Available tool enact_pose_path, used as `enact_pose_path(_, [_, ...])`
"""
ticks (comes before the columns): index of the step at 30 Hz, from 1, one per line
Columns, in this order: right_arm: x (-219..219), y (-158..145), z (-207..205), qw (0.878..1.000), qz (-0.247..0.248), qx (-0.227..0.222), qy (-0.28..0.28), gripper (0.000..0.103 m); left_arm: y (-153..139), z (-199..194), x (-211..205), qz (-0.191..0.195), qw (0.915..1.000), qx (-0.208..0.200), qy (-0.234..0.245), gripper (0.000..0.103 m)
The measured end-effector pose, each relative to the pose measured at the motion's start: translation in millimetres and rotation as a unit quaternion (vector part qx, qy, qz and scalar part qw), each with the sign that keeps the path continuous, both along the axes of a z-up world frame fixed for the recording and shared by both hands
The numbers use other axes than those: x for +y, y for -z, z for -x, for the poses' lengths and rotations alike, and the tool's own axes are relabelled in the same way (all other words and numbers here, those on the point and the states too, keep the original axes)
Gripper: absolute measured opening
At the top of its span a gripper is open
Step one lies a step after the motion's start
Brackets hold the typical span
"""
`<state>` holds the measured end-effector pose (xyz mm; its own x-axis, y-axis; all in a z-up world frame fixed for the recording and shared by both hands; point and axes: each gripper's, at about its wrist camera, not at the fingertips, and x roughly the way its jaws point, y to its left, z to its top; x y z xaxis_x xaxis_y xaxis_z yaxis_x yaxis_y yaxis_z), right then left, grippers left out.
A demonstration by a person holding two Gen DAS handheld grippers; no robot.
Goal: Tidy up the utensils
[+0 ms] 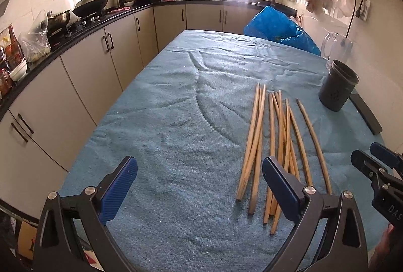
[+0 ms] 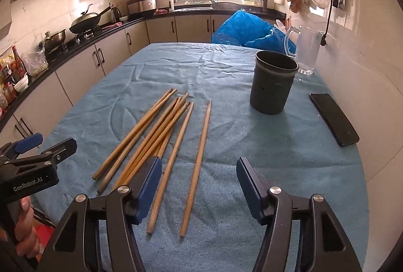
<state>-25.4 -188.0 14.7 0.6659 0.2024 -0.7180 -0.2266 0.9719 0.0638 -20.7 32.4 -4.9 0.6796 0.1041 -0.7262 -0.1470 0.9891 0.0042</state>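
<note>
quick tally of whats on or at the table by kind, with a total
chopsticks: about 10 (they overlap, so the count is not exact)
dark cup: 1
glass mug: 1
phone: 1
blue plastic bag, at the far edge: 1
total: about 14

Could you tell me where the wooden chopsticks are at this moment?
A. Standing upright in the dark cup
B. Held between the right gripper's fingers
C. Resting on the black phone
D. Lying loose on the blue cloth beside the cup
D: the chopsticks lie flat on the blue cloth, apart from the dark cup, and both the right gripper and the left gripper are open and empty.
</note>
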Motion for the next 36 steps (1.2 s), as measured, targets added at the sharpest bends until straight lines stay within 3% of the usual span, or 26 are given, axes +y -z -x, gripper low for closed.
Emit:
enact_pose_path(27, [-2.5,4.3,-5.9,1.000,-0.008,0.011,-0.001,0.065,5.4,-5.2,-6.1,-0.019,0.9998,0.009,0.002,0.099])
enact_pose_path(36, [3.8,-6.6,1.4,1.000,-0.002,-0.027,-0.016,0.065,-0.8,-1.8,-10.0,-0.029,0.9996,-0.003,0.002,0.099])
